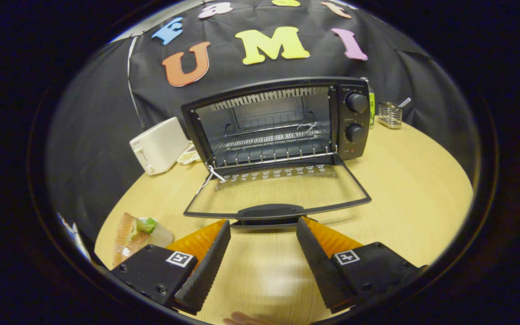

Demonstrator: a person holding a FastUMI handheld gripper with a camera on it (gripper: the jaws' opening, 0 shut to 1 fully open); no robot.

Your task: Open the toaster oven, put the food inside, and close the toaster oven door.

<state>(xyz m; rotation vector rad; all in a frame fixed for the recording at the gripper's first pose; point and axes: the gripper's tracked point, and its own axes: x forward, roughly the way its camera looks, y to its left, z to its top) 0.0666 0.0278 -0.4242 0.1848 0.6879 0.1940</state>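
Note:
A black toaster oven (pixel 278 122) stands on the round wooden table (pixel 404 189) against the booth wall. Its glass door (pixel 278 192) is folded fully down and lies flat toward me, and the wire rack (pixel 271 142) inside is bare. The door's handle (pixel 270 211) sits just ahead of my fingertips. My gripper (pixel 263 223) is open, with nothing between the fingers. The food, a sandwich (pixel 134 234) with a green bit on top, lies on the table beside the left finger (pixel 206 259).
A white toaster (pixel 158 145) stands left of the oven. Behind the oven's right side is a small wire holder (pixel 390 114). Two knobs (pixel 356 118) sit on the oven's right panel. Fingertips of a hand (pixel 242 319) show at the table's near edge.

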